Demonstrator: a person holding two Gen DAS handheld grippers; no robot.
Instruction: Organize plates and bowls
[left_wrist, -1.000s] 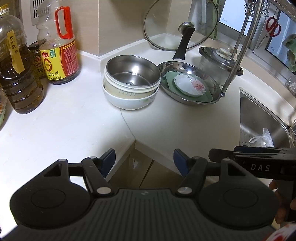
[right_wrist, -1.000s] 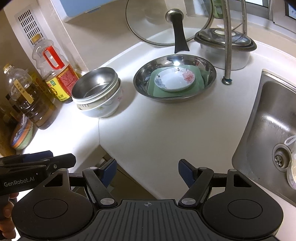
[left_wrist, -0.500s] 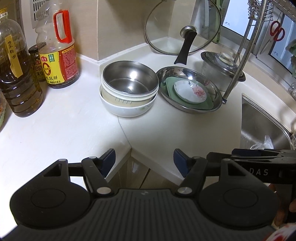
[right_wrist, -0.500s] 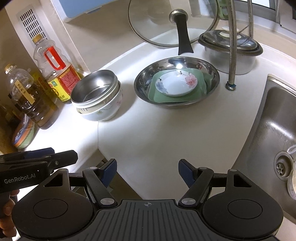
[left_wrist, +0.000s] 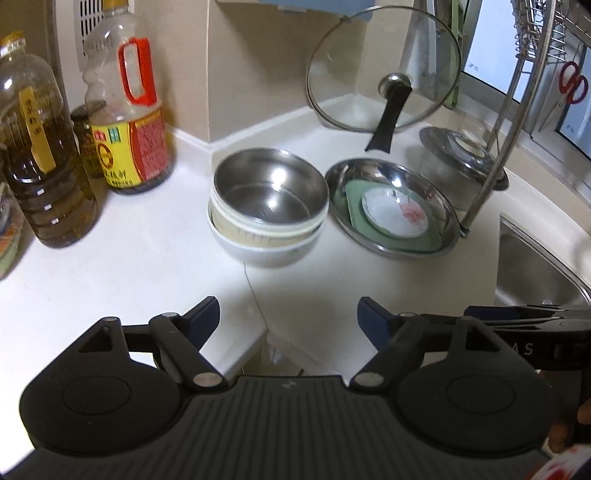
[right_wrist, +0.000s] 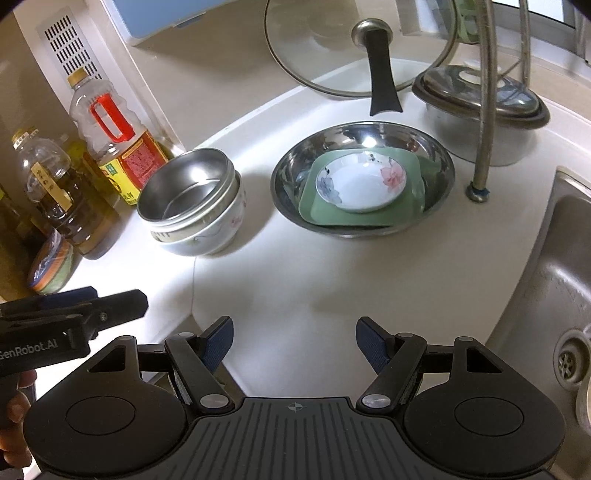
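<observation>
left gripper (left_wrist: 288, 317): fingers spread wide, nothing between them; hovers over the counter's front edge
right gripper (right_wrist: 294, 338): fingers spread wide, holding nothing; over the white counter (right_wrist: 332, 273), beside the left gripper
bowl stack (left_wrist: 267, 210): straight ahead of the left fingers, well apart from them; steel bowl (left_wrist: 269, 190) nested on top, a cream bowl under it, white bowl (left_wrist: 258, 251) at the bottom
same stack, right view: ahead and left of the right fingers
steel basin (right_wrist: 364, 177): ahead of the right fingers, slightly right; just beside the bowl stack, whether they touch I cannot tell
green plate (right_wrist: 369, 214): lies inside the basin
floral dish (right_wrist: 360, 182): sits on the green plate, upright
glass lid (right_wrist: 354, 48): beyond the basin, leaning on the wall
lidded steel pot (right_wrist: 480, 107): beyond the basin, to its right
oil bottles (left_wrist: 125, 122): far left of the left fingers, against the wall
sink (right_wrist: 554, 280): right of the right fingers
</observation>
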